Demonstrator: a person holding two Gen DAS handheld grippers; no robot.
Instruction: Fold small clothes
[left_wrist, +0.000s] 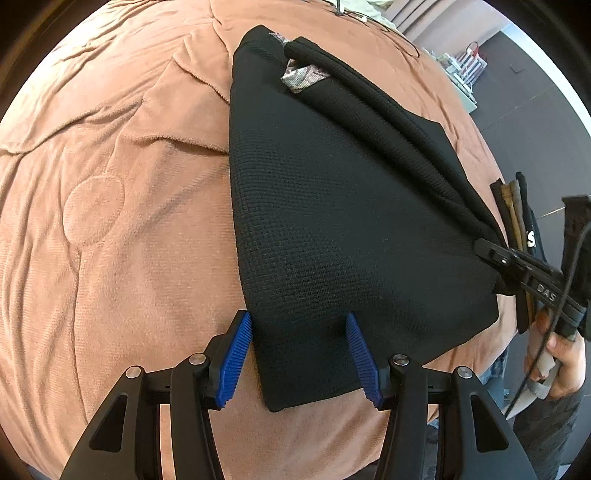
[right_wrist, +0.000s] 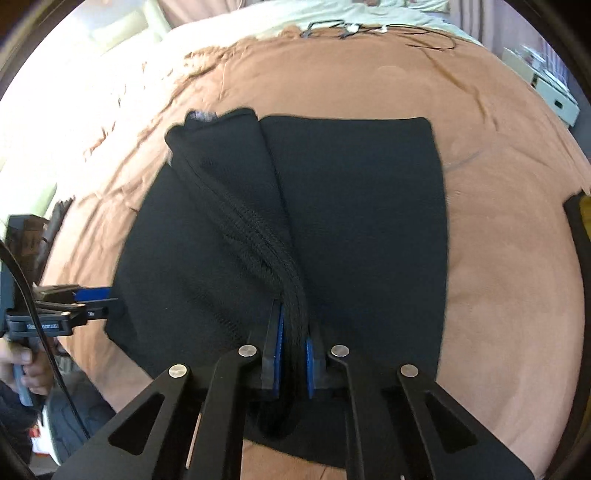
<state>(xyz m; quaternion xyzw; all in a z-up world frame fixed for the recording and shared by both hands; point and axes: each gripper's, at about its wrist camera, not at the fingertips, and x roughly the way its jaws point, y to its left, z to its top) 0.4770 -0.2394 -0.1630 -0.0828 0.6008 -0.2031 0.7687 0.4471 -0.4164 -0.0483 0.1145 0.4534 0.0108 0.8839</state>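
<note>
My right gripper (right_wrist: 293, 354) pinches a bunched ridge of the black garment (left_wrist: 332, 221), which lies on the brown bedspread (left_wrist: 110, 221), lifting one layer so it can fold across. My left gripper (left_wrist: 299, 354) sits with jaws spread wide at the near corner, probably to pin it flat.

Tan quilted bed (left_wrist: 110, 221); dark floor (left_wrist: 524, 103).

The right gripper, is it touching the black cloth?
Touching. The right wrist view shows the right gripper pinching a bunched fold of the black garment between its blue pads.
</note>
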